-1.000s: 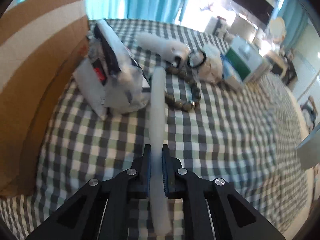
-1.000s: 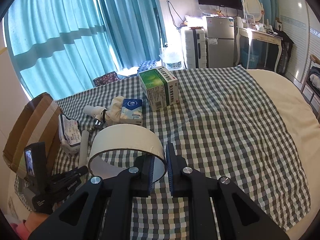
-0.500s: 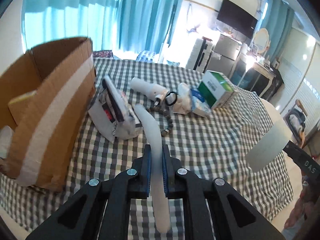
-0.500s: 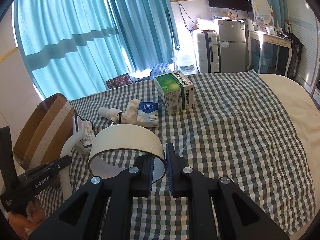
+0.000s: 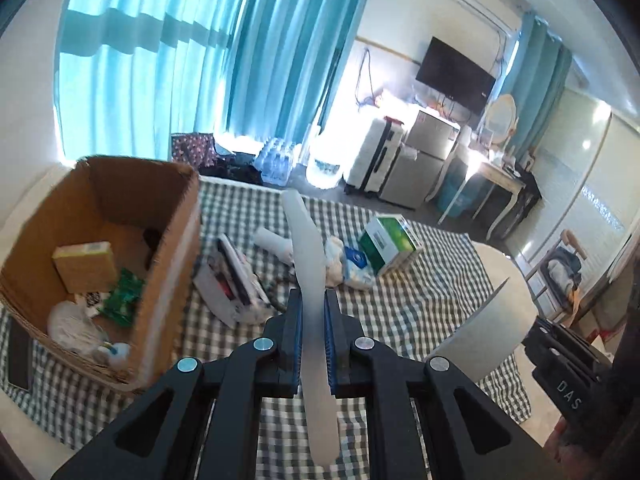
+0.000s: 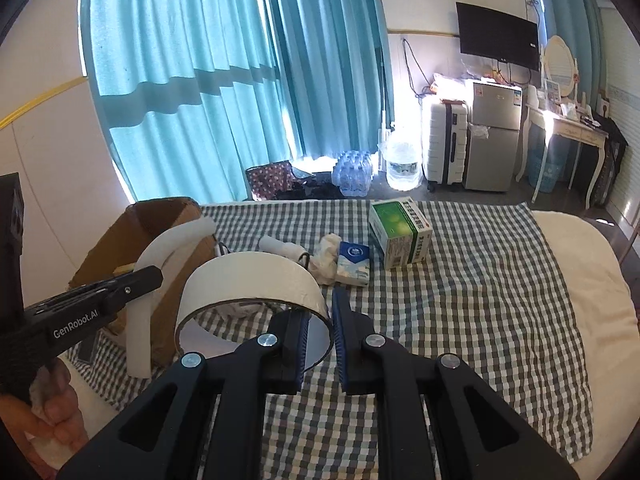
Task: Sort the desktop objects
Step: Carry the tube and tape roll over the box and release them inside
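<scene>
My left gripper (image 5: 312, 312) is shut on a long white foam stick (image 5: 306, 256) and holds it in the air above the checked cloth, just right of the open cardboard box (image 5: 164, 276). In the right wrist view the stick (image 6: 160, 256) curves up in front of the box (image 6: 116, 236). My right gripper (image 6: 322, 320) is shut on the rim of a wide white tape roll (image 6: 248, 280), held above the cloth; the roll also shows in the left wrist view (image 5: 492, 320).
On the cloth lie a green and white carton (image 6: 400, 236), a blue tissue pack (image 6: 354, 266), a white bottle (image 6: 280, 246), a crumpled white wad (image 6: 328, 256) and a plastic-wrapped packet (image 5: 230, 280). The box holds a tan block (image 5: 84, 266) and small items. A phone (image 5: 20, 356) lies left of the box.
My left gripper has lifted the foam stick off the cloth and risen high, so the inside of the box has come into view. My right gripper still holds the tape roll, little moved.
</scene>
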`<action>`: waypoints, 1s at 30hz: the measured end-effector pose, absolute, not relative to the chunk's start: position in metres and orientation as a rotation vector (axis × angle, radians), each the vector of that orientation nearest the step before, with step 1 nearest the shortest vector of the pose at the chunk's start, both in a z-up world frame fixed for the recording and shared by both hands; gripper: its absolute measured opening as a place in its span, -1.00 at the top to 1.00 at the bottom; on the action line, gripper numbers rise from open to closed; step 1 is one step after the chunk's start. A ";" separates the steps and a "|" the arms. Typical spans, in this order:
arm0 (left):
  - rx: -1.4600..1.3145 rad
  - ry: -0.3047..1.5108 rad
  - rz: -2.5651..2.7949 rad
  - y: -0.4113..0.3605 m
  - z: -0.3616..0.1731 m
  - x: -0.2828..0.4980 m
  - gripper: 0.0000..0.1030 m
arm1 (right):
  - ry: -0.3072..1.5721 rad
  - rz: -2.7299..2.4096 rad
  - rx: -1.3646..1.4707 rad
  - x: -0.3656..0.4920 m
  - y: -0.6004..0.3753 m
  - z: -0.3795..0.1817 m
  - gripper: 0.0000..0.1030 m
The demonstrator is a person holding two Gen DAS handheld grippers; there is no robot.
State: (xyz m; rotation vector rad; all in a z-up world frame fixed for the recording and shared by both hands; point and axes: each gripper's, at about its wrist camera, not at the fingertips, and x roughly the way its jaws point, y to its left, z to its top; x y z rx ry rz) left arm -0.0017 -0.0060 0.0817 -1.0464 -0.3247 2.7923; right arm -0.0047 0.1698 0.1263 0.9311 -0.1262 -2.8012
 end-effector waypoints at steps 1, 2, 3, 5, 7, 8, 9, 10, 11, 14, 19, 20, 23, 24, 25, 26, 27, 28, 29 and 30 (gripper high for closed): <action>-1.037 -0.317 2.806 -0.015 0.088 0.000 0.82 | -0.122 -2.800 0.913 -0.003 0.161 0.134 0.78; -1.027 -0.313 2.817 -0.025 0.094 0.002 0.82 | -0.117 -2.798 0.895 -0.002 0.152 0.141 0.78; -1.021 -0.312 2.824 -0.033 0.099 0.003 0.82 | -0.109 -2.792 0.877 -0.002 0.140 0.148 0.78; -1.015 -0.303 2.849 -0.056 0.109 0.004 0.82 | -0.097 -2.776 0.853 -0.005 0.117 0.159 0.78; -1.011 -0.294 2.882 -0.082 0.119 0.002 0.82 | -0.091 -2.744 0.840 -0.011 0.089 0.167 0.78; -1.002 -0.297 2.901 -0.097 0.123 0.001 0.82 | -0.090 -2.726 0.836 -0.014 0.075 0.170 0.78; -0.996 -0.299 2.916 -0.110 0.126 -0.001 0.82 | -0.090 -2.707 0.829 -0.019 0.059 0.171 0.78; -0.994 -0.297 2.933 -0.123 0.126 -0.003 0.82 | -0.087 -2.689 0.823 -0.025 0.042 0.171 0.78; -0.997 -0.296 2.950 -0.137 0.126 -0.005 0.82 | -0.086 -2.670 0.822 -0.031 0.026 0.168 0.78; -1.037 -0.336 2.968 -0.173 0.116 -0.015 0.82 | -0.113 -2.605 0.850 -0.055 -0.018 0.153 0.78; -1.117 -0.432 2.954 -0.217 0.083 -0.031 0.81 | -0.096 -2.541 0.961 -0.093 -0.071 0.111 0.78; -1.124 -0.429 2.945 -0.221 0.075 -0.035 0.81 | -0.088 -2.531 0.981 -0.098 -0.077 0.103 0.78; -1.127 -0.372 2.947 -0.223 0.056 -0.043 0.81 | -0.060 -2.518 1.031 -0.109 -0.085 0.080 0.78; -1.137 -0.362 2.942 -0.223 0.049 -0.046 0.81 | -0.057 -2.515 1.036 -0.112 -0.087 0.074 0.78; -1.147 -0.356 2.935 -0.224 0.042 -0.049 0.77 | -0.061 -2.510 1.040 -0.116 -0.087 0.070 0.78; -1.158 -0.350 2.930 -0.223 0.037 -0.052 0.71 | -0.065 -2.503 1.046 -0.120 -0.087 0.065 0.77; -1.172 -0.342 2.931 -0.223 0.032 -0.055 0.61 | -0.071 -2.498 1.048 -0.123 -0.087 0.061 0.77; -1.182 -0.334 2.940 -0.222 0.028 -0.056 0.36 | -0.075 -2.490 1.047 -0.126 -0.087 0.059 0.74; -1.180 -0.329 2.951 -0.222 0.026 -0.057 -0.03 | -0.072 -2.488 1.047 -0.127 -0.087 0.058 0.49; -1.171 -0.327 2.966 -0.221 0.026 -0.056 -0.21 | -0.060 -2.502 1.052 -0.128 -0.086 0.056 -0.07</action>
